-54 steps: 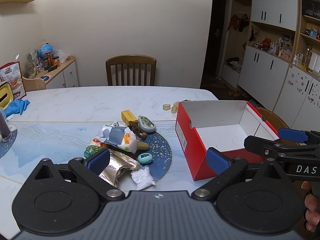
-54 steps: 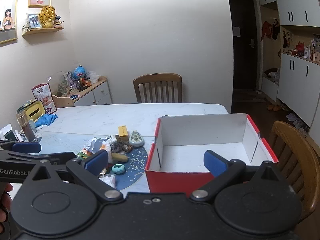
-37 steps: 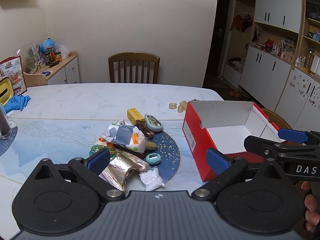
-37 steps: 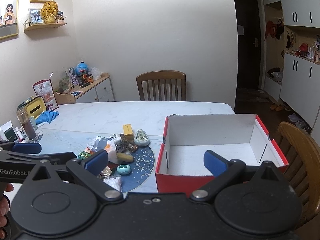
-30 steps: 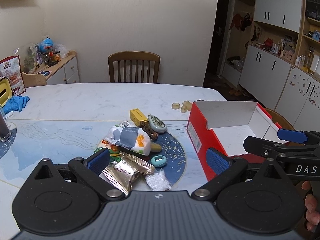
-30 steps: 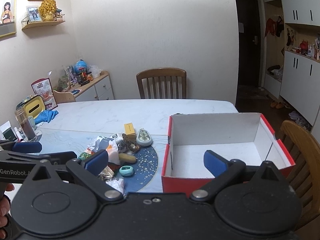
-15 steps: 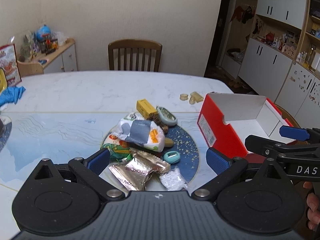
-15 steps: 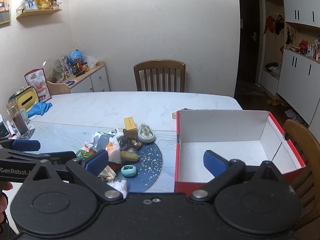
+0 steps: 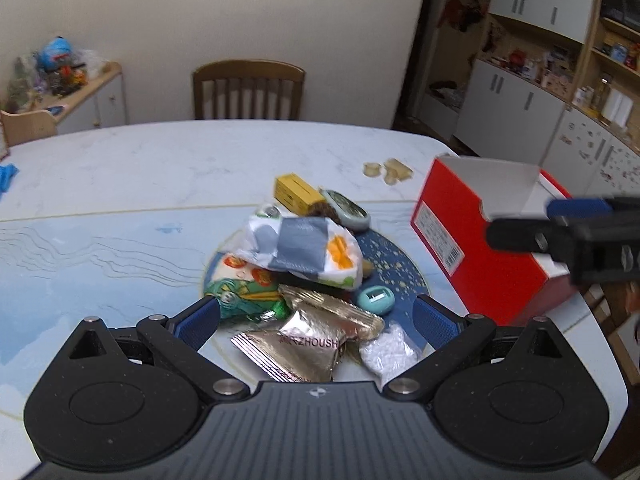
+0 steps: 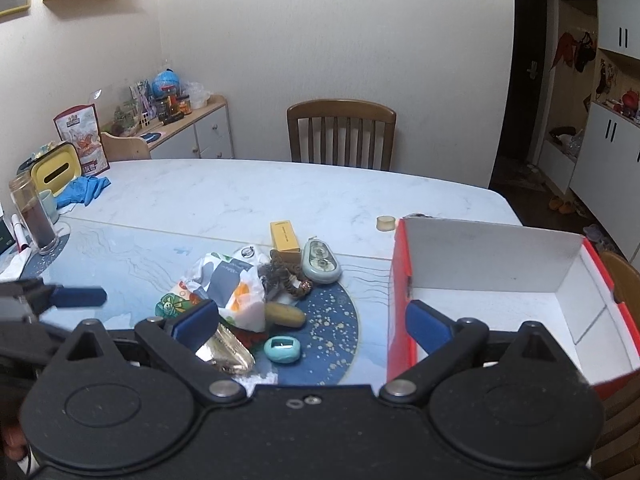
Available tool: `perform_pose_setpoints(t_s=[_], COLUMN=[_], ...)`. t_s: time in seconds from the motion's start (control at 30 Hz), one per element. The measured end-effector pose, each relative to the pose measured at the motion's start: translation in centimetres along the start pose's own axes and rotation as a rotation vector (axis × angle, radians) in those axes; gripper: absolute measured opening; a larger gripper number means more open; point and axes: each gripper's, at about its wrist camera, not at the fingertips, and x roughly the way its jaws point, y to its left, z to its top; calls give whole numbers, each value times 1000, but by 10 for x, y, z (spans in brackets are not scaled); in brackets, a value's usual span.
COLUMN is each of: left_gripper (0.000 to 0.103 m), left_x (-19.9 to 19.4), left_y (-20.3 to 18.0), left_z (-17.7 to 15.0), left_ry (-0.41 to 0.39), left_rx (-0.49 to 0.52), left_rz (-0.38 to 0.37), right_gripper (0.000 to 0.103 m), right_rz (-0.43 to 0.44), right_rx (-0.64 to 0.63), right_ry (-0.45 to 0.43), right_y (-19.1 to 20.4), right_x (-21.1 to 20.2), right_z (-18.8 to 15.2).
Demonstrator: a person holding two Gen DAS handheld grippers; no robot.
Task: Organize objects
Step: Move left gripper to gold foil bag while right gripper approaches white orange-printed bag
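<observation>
A heap of small things lies on a dark blue round mat (image 9: 400, 268) (image 10: 340, 320): a gold foil packet (image 9: 304, 340), a patterned white bag (image 9: 300, 244) (image 10: 228, 280), a teal oval gadget (image 9: 375, 299) (image 10: 282, 349), a yellow box (image 9: 294, 192) (image 10: 285, 236) and a grey oval case (image 9: 346, 210) (image 10: 321, 265). The empty red box (image 9: 476, 248) (image 10: 500, 300) stands to the right. My left gripper (image 9: 316, 320) hangs open just over the foil packet. My right gripper (image 10: 312, 324) is open above the mat's near edge, between heap and box.
A wooden chair (image 9: 248, 88) (image 10: 341, 134) stands behind the marble table (image 9: 180, 160). Small beige pieces (image 9: 388, 170) lie behind the red box. A glass of dark drink (image 10: 34, 216), a yellow holder (image 10: 54, 170) and blue gloves (image 10: 82, 190) sit at the far left.
Both grippers have moved forward and left toward the heap and tilted down. The heap now sits between the left gripper's fingers. The red box has slid to the right in both views.
</observation>
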Motion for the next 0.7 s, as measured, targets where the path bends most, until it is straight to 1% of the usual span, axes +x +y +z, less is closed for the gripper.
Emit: perform_pose_setpoints(t_s=[0.2,0.47,0.53,0.57,0.6,0.67,0.7], left_gripper=[103,102,102,102,102,102,99], left_x=[31,61,63,64,65,67,68], left_y=[5,12,13,14,16,17,18], left_z=[-12,-20,-19,-19,-19,-19,-19], left_ry=[42,79,74,70,67,67,67], left_rx=[53,93,100,103,105,104,103], left_rz=[-14,-35,-44,-48,-51,-60,-68], right_gripper=[97,97,95,92,87,83,83], right_rz=[20,74,87,99,109,136,149], right_rx=[-26,-55,-63,-62,-61,-49,-37], right_ry=[50,162,185,197,209,239,255], right_y=[10,25,30,32,33,34,33], right_x=[31,88,101,107,113,125,131], right_z=[10,20,22,22,23,23,23])
